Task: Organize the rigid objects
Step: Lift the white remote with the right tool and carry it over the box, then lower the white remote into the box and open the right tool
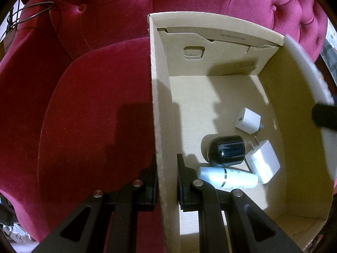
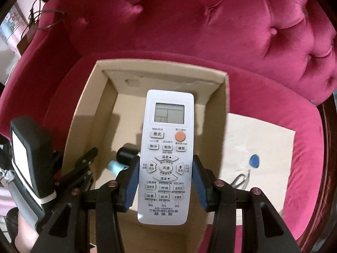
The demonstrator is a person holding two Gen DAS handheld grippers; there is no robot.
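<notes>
Right gripper (image 2: 165,181): I have it clamped on the white remote control (image 2: 166,154), blue pads pressing both long edges, held above the open cardboard box (image 2: 219,78). Left gripper (image 1: 167,181): I have it pinched on the box's left wall, one finger outside, one inside. Box position: on the magenta sofa (image 1: 84,84) seat. Contents on its floor: black device (image 1: 226,150), white tube (image 1: 228,178), two white chargers (image 1: 263,161), grouped closely.

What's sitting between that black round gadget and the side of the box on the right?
In the left wrist view, two white chargers lie between the black round gadget and the cardboard box's right wall; the nearer one sits right beside the gadget.
</notes>
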